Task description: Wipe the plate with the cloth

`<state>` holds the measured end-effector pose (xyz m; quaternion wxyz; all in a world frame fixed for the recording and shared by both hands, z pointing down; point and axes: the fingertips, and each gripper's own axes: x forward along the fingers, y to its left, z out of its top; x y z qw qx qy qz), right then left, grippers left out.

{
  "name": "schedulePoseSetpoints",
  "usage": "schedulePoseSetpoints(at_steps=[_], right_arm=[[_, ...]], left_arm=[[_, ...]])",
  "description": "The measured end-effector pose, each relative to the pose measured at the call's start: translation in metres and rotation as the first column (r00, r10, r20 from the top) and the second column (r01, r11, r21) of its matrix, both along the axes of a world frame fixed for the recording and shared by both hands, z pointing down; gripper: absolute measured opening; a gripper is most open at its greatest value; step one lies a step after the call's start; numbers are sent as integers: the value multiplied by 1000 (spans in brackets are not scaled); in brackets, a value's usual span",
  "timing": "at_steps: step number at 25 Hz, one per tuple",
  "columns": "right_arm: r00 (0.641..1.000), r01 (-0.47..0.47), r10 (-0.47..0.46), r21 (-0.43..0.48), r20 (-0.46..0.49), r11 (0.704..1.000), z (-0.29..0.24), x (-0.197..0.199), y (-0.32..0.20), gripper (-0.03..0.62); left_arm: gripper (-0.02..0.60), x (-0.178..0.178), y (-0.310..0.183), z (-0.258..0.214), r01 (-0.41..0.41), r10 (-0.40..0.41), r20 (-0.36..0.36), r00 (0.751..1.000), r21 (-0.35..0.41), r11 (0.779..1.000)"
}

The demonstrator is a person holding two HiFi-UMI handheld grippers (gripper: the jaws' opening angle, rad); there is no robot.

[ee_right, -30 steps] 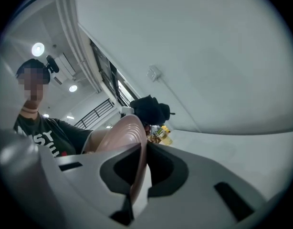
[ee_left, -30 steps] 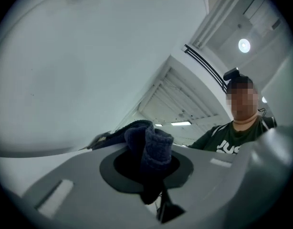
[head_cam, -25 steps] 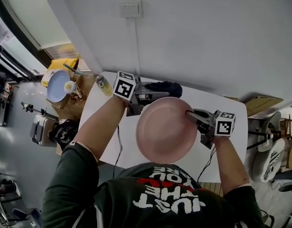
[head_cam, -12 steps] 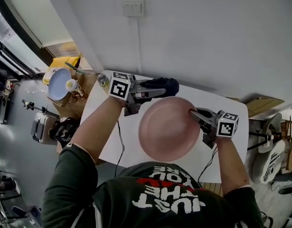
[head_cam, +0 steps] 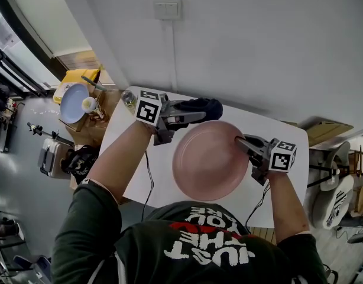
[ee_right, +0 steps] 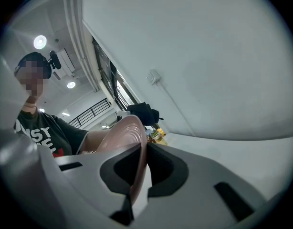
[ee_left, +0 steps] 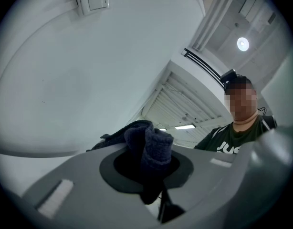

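Left tongs (head_cam: 198, 116) clench cloth (head_cam: 206, 106); right tongs (head_cam: 239, 140) grip plate (head_cam: 208, 161); barely moved since.

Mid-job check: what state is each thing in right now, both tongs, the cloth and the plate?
left tongs: shut on the cloth.
right tongs: shut on the plate at its rim.
cloth: bunched, pinched, by the plate's far rim.
plate: held by its right rim, face toward the head view.
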<state>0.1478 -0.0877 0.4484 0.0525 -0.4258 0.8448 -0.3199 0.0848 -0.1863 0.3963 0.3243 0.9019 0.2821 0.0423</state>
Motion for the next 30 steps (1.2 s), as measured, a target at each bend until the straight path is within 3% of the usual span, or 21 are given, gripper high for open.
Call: schedulePoseSetpoints(at_steps=[7, 13, 20, 26, 30], right_arm=[[1000, -16, 16, -5, 18, 1000, 0, 4, 2, 14], [998, 34, -34, 12, 59, 999, -6, -23, -5, 15], [996, 50, -52, 29, 77, 998, -19, -38, -8, 15], [980, -106, 94, 61, 174, 993, -37, -5, -23, 14], [958, -232, 215, 71, 189, 970, -43, 16, -32, 14]], left_arm=[[49, -19, -2, -2, -19, 18, -22, 1000, -52, 998], [49, 2, 20, -5, -72, 65, -68, 996, -105, 992], [49, 22, 40, 13, -103, 93, -58, 994, -189, 976], [48, 19, 71, 45, -155, 156, -14, 988, -216, 964], [48, 26, 80, 45, -78, 76, -16, 997, -274, 959]])
